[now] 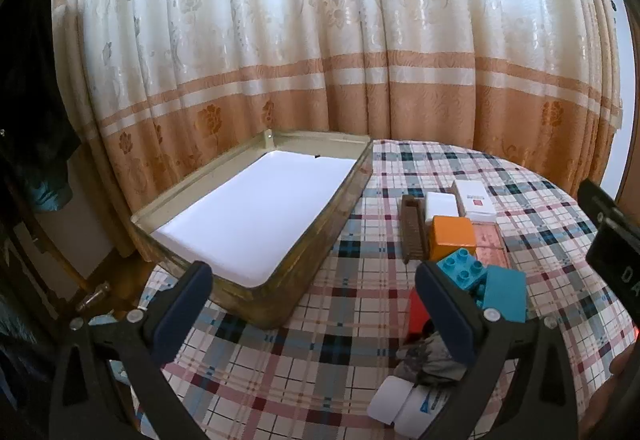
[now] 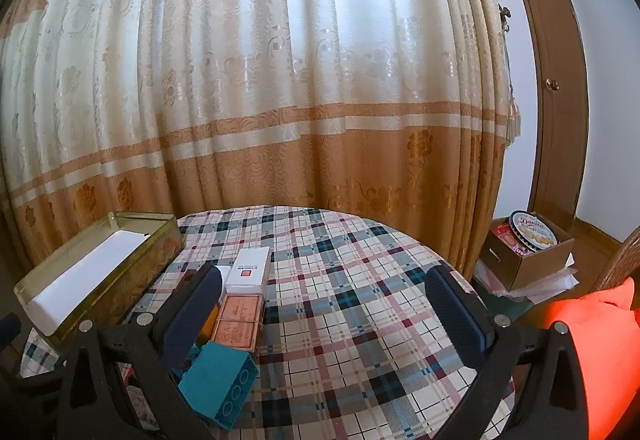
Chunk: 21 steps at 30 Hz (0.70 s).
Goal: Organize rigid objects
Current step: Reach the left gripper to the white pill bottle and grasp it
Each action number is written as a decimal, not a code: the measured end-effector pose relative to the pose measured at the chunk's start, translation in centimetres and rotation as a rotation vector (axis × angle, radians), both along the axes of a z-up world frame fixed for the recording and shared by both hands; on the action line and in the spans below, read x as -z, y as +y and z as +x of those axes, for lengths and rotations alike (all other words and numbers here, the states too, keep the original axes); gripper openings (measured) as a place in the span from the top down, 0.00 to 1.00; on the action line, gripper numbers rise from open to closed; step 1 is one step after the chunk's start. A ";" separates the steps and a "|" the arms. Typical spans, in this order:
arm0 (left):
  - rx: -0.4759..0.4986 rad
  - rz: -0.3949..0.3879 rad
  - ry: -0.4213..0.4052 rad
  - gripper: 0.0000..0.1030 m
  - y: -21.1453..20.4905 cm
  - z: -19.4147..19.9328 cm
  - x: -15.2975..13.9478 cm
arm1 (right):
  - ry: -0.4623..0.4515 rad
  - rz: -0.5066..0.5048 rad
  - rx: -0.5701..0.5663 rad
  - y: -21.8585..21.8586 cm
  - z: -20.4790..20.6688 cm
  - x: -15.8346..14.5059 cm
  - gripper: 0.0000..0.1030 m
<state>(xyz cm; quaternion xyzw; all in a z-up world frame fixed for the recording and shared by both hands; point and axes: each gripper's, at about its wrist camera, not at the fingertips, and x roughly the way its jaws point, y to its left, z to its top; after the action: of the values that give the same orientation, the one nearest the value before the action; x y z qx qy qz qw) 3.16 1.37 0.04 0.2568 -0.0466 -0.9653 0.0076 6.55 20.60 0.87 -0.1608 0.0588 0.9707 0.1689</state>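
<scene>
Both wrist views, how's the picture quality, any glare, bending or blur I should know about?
Left wrist view: strong fisheye bending bows the cream and orange curtain, and the white liner of the gold rectangular tin is blown out by daylight. Right wrist view: the same bowing, bright backlight through the curtain, and a blurred orange shape smears the lower right corner.

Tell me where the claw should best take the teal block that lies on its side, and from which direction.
Grip the teal block across its two smooth long faces, coming from above. It lies tipped over, its hollow underside facing the right claw, so those flat faces give the pads even contact. The open right claw looks wide enough. Other blocks crowd its left, so the right side seems clearer.
</scene>
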 end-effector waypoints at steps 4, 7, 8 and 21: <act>-0.001 0.012 0.003 0.00 -0.3 -0.1 -0.2 | 0.006 -0.001 0.000 0.1 0.2 0.1 0.00; 0.016 0.024 -0.003 0.00 -0.3 -0.1 -0.2 | 0.006 -0.005 0.000 0.1 0.2 0.1 0.00; 0.017 0.024 -0.003 0.00 -0.3 -0.1 -0.2 | 0.005 -0.006 0.000 0.1 0.2 0.1 0.00; 0.040 0.061 -0.113 0.00 -0.8 0.1 0.9 | -0.002 -0.008 -0.003 0.1 0.1 0.3 0.00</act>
<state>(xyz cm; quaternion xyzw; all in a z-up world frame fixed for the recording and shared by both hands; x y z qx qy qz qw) 3.28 0.62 -0.83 0.3103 -0.0228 -0.9501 -0.0220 6.61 20.68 0.60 -0.1624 0.0622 0.9705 0.1669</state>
